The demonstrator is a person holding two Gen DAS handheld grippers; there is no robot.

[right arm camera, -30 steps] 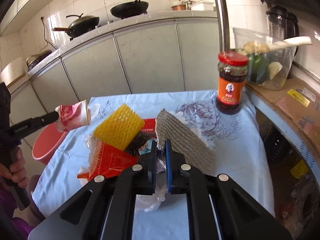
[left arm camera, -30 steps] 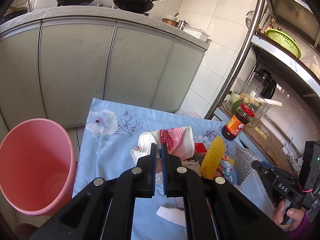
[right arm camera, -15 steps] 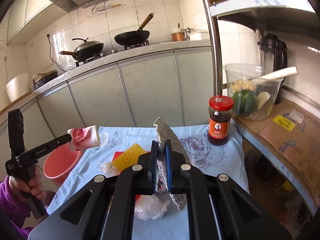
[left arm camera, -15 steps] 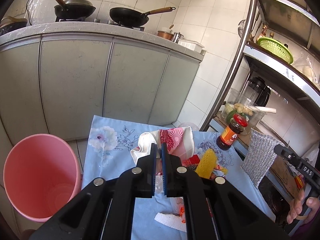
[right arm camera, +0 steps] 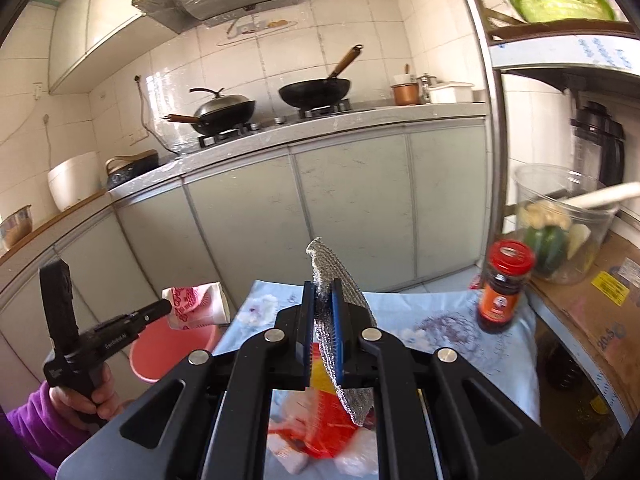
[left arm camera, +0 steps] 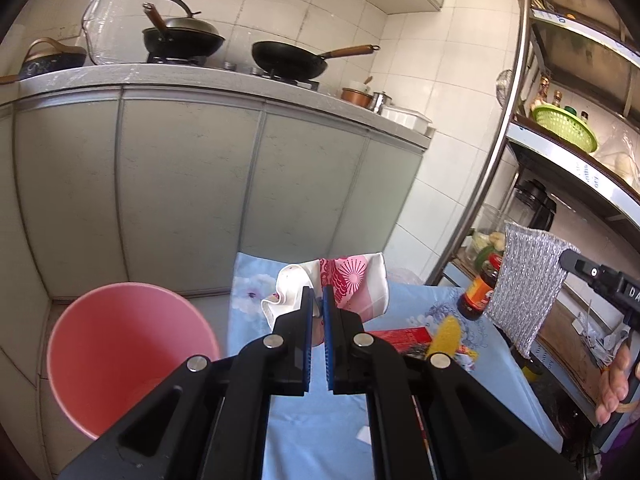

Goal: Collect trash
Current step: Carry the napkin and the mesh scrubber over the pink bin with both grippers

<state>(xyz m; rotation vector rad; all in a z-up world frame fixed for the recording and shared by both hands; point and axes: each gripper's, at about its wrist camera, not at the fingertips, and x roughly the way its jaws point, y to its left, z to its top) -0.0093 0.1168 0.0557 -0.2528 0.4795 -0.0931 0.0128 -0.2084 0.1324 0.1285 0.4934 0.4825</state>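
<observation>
Blue cloth covers the table, and more trash lies on it. Beside the table, down on the floor, stands the pink bin. My right claw is clamped on a silver mesh pad and holds it up above the table. My left claw pinches a squashed paper cup, white with pink and red patterns, up in the air near the bin.

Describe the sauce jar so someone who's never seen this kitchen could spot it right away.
Start at the table with the blue floral cloth below the cabinets. At its far right corner, next to the metal shelf, stands the sauce jar. It is the only upright glass jar on the cloth: dark contents, orange label, red lid.
</observation>
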